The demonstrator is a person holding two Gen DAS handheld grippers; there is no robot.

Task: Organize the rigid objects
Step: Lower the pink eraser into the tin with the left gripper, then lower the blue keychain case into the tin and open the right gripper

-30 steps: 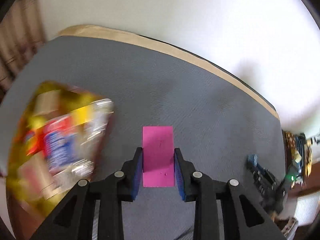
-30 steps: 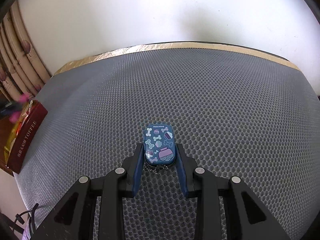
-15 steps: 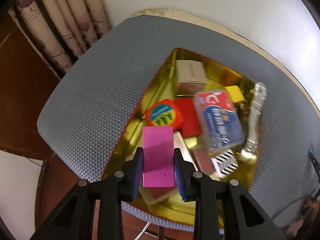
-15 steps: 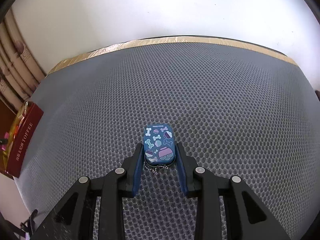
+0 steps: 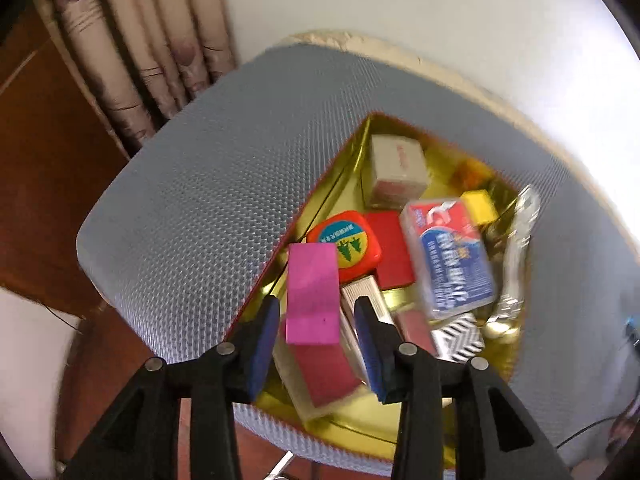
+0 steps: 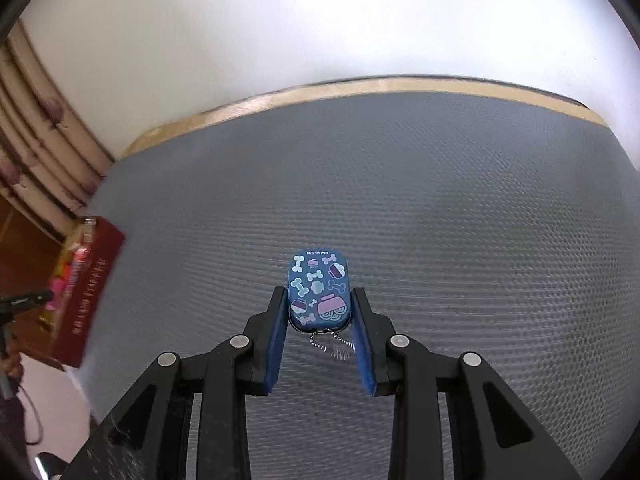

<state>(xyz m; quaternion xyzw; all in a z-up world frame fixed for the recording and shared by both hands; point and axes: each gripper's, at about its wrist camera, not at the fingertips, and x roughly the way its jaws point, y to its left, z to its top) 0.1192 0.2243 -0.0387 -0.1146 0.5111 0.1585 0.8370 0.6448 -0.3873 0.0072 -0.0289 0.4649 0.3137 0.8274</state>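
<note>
1. A grey mesh mat (image 5: 192, 208) is spread over the table, and every place below is given relative to it; it also fills most of the right wrist view.
2. A gold-lined tin (image 5: 344, 420) is set on the mat's near left corner as seen in the left wrist view; in the right wrist view only its red outer wall is seen, at the mat's left edge.
3. The tin is crowded with small boxes: a blue and red carton (image 5: 452, 256), a beige box (image 5: 396, 168), a red block (image 5: 390, 248), a round-cornered orange case (image 5: 348, 244), a yellow cube (image 5: 478, 206) and a zigzag-striped box (image 5: 460, 338).
4. A clear handle-like piece (image 5: 516, 248) is laid along the tin's far-right side, toward the mat's middle.
5. The left gripper (image 5: 316, 344) is held above the tin, and its jaws have just been opening.
6. A pink block (image 5: 312, 292) is seen between the left jaws with a gap on each side, so it is released, over the tin's contents.
7. The right gripper (image 6: 320, 340) is clenched on a blue tin (image 6: 319, 290), patterned with bones, over the mat's middle.
8. A small bead chain (image 6: 332, 346) is hung from the blue tin's near end.
</note>
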